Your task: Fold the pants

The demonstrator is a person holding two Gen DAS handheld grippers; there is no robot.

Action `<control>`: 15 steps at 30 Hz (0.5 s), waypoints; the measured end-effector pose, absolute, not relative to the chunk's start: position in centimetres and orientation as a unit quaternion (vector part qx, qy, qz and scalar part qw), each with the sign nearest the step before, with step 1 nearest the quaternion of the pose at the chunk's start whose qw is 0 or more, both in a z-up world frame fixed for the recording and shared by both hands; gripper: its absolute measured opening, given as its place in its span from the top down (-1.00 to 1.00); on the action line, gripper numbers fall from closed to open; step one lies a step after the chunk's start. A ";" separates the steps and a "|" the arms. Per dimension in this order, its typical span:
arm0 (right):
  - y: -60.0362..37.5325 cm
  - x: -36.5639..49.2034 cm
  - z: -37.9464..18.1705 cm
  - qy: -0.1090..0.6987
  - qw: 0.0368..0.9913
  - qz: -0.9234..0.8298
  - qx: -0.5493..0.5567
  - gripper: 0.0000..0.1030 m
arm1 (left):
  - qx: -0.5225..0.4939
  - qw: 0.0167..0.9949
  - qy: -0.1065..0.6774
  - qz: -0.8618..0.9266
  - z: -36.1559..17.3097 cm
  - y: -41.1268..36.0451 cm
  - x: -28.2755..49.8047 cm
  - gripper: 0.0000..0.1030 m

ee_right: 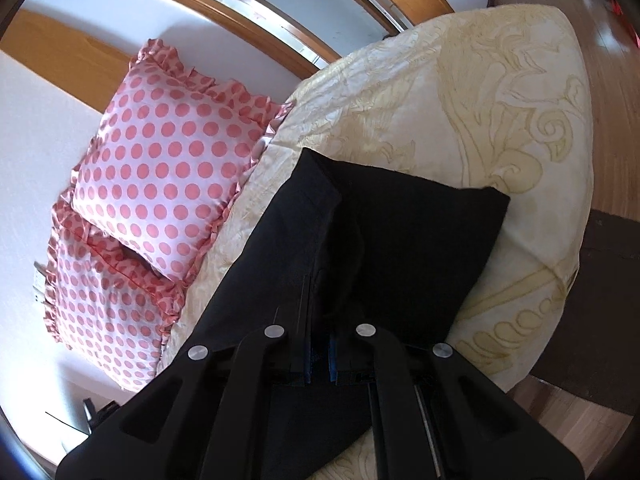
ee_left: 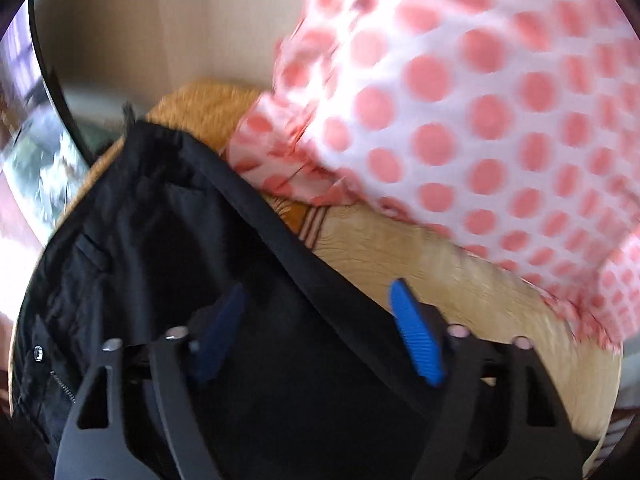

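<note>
In the left wrist view, the left claw [ee_left: 320,336] is spread wide, its ribbed blue fingertips [ee_left: 418,344] well apart and holding nothing. It hovers tilted over the black pants [ee_left: 168,248], a smooth, dark woven fabric whose waistband edge runs diagonally between the two fingers. To the claw's left, a belt loop, a metal button and a zipper show on the cloth. Ahead and to the right hangs a blurred white pillow with pink polka dots [ee_left: 472,112], frilled at its edge. Ahead of the claw lies a mustard knitted piece [ee_left: 200,108]. Under the right finger is the cream bedspread [ee_left: 460,280], faintly ridged.

In the right wrist view, the right claw [ee_right: 320,360] is pressed together, pinching a fold of the pants [ee_right: 400,240] between its blue pads. The pants spread forward from the claw as a flat, matte, roughly rectangular layer on the bed cover [ee_right: 480,100], which is cream with embossed golden scrolls. To the claw's left, two ruffled polka-dot pillows [ee_right: 168,172] lean by the bed's edge. Wood flooring [ee_right: 612,80] lies to the right.
</note>
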State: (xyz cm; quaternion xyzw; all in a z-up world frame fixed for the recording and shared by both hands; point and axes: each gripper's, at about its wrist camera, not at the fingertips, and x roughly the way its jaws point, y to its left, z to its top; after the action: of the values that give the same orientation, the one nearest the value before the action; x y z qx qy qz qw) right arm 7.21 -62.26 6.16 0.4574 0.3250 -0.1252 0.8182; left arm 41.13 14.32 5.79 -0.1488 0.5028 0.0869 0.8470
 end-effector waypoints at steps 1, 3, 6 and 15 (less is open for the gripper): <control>-62.2 7.3 6.3 0.325 0.821 -0.125 0.453 0.89 | -0.163 0.837 0.514 0.100 5.0 14.8 41.8 -0.25; -62.0 7.7 6.7 0.326 0.829 -0.126 0.436 0.89 | -0.190 0.826 0.520 0.109 3.9 15.6 42.2 -0.14; -62.0 8.3 7.0 0.326 0.837 -0.125 0.421 0.89 | -0.239 0.823 0.504 0.109 3.1 17.2 42.3 0.22; -62.9 11.2 9.7 0.303 0.863 -0.093 0.394 0.89 | -0.274 0.852 0.443 0.056 7.3 19.6 36.9 0.76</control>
State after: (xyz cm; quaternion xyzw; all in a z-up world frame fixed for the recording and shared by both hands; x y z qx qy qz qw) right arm 11.24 -62.88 9.66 0.3938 0.3033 -0.0934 0.8627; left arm 36.93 19.60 7.30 -0.2736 0.4426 0.0564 0.8521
